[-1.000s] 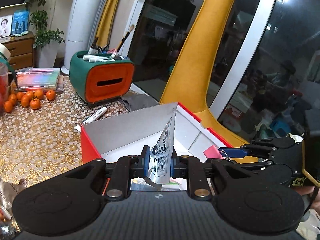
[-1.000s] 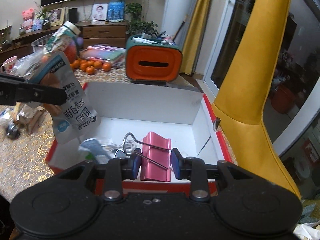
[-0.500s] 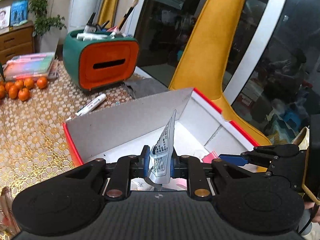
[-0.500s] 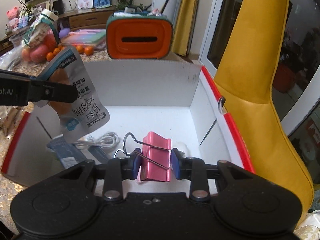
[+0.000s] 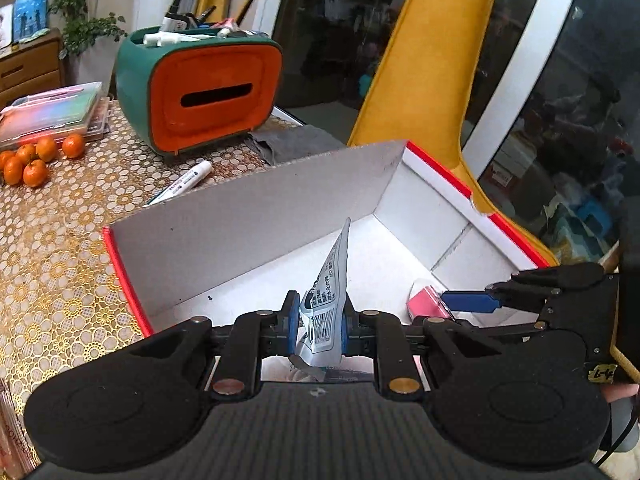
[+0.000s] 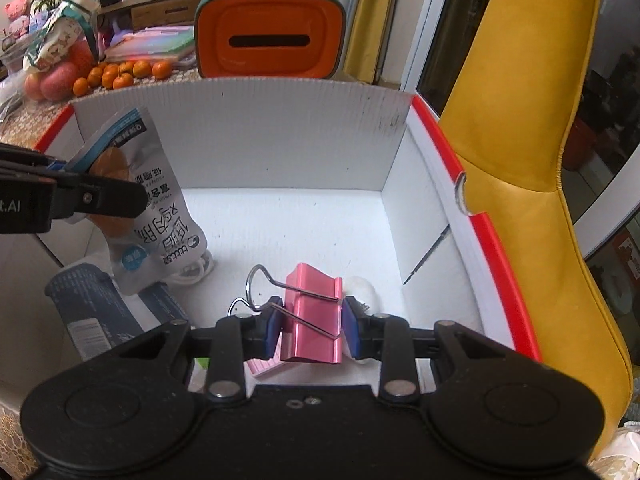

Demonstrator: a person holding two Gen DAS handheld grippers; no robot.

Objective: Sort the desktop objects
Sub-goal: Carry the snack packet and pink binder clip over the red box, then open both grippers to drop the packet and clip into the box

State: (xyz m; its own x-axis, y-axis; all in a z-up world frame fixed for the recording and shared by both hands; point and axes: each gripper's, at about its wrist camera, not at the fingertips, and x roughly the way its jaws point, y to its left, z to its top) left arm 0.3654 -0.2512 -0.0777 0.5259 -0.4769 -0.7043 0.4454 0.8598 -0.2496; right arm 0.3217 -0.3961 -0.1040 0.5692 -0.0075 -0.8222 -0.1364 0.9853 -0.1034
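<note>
My left gripper [image 5: 318,326] is shut on a silver-blue snack packet [image 5: 326,300] and holds it inside the red-rimmed white box [image 5: 248,216]. The packet also shows in the right wrist view [image 6: 160,216], hanging at the box's left. My right gripper [image 6: 312,328] is shut on a pink binder clip [image 6: 314,320], low inside the same box [image 6: 280,128]. The right gripper and clip [image 5: 426,302] show at the right of the left wrist view.
The box floor holds dark blue packets [image 6: 94,312], a white cable [image 6: 192,274] and a white lump [image 6: 360,288]. Behind the box stand a green-orange pen holder [image 5: 208,88], a marker [image 5: 186,182], tangerines [image 5: 36,156] and a yellow chair [image 6: 532,160].
Both grippers have moved forward and down into the box with their loads. The packet and the clip now sit lower, close over the box floor.
</note>
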